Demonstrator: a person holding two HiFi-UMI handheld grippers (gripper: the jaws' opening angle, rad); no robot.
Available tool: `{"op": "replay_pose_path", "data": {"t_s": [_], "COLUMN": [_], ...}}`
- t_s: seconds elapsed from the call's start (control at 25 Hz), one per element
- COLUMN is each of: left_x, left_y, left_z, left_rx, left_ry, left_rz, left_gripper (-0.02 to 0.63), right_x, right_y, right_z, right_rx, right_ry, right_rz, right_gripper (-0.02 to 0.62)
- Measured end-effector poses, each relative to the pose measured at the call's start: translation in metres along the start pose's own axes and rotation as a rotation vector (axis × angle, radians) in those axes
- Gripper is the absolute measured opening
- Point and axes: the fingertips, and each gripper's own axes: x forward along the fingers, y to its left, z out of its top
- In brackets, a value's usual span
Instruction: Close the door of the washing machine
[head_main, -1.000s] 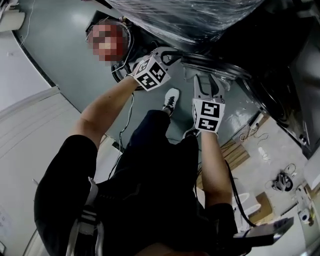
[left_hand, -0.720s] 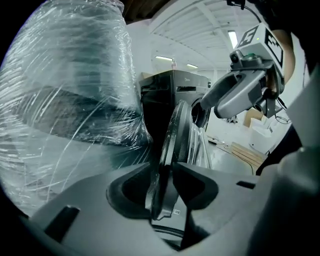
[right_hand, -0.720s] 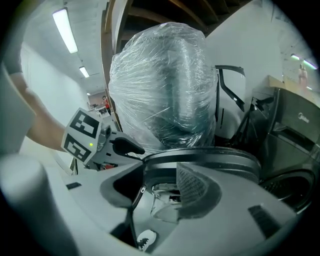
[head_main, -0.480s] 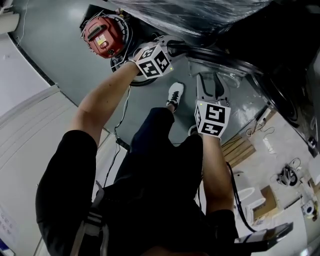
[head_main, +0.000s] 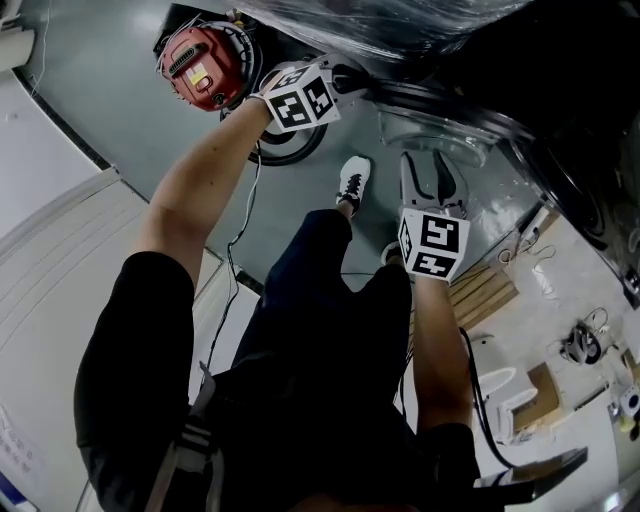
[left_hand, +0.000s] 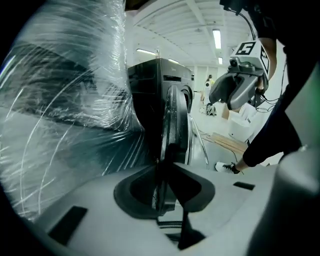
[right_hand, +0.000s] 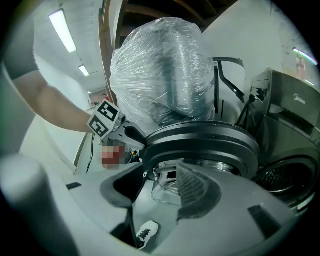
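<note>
Our left gripper (left_hand: 164, 159), its jaws just closing, clenches the thin rim of the open door (left_hand: 172, 112), which we see edge-on at 12 o'clock. Our right gripper (right_hand: 166, 172) stands released and wide, with the door's glass bulge between its jaws. A film-wrapped bulk (left_hand: 65, 100) crowds 9 o'clock, and there is open floor (left_hand: 217, 150) at 3.

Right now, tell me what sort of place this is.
Probably a workshop or appliance test space, not a home: a front-loading washing machine with its door open, a bulky thing wrapped in plastic film beside it, and strip lights overhead.
</note>
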Motion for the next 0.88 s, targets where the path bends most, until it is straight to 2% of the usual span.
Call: {"op": "replay_pose_path", "data": {"t_s": [0.2, 0.4, 0.56, 0.88], "left_x": [-0.001, -0.004, -0.003, 0.002], "left_y": [-0.011, -0.032, -0.06, -0.128], "left_z": [0.0, -0.002, -0.004, -0.005], "left_rx": [0.027, -0.013, -0.006, -0.068], "left_ry": [0.032, 0.038, 0.05, 0.081], "left_rz": [0.005, 0.029, 0.043, 0.015], "left_gripper": [0.069, 0.067, 0.067, 0.069], "right_x": [-0.013, -0.029, -0.04, -0.075], "right_y": [-0.003, -0.008, -0.007, -0.02], "right_z": [-0.001, -0.008, -0.022, -0.057], "right_rx": [0.019, 0.024, 0.033, 0.047], "right_ry": [0.002, -0.001, 0.005, 0.016], "right_rz": [-0.002, -0.009, 0.01, 0.027], "right_gripper": [0.212, 0.207, 0.206, 0.204]}}
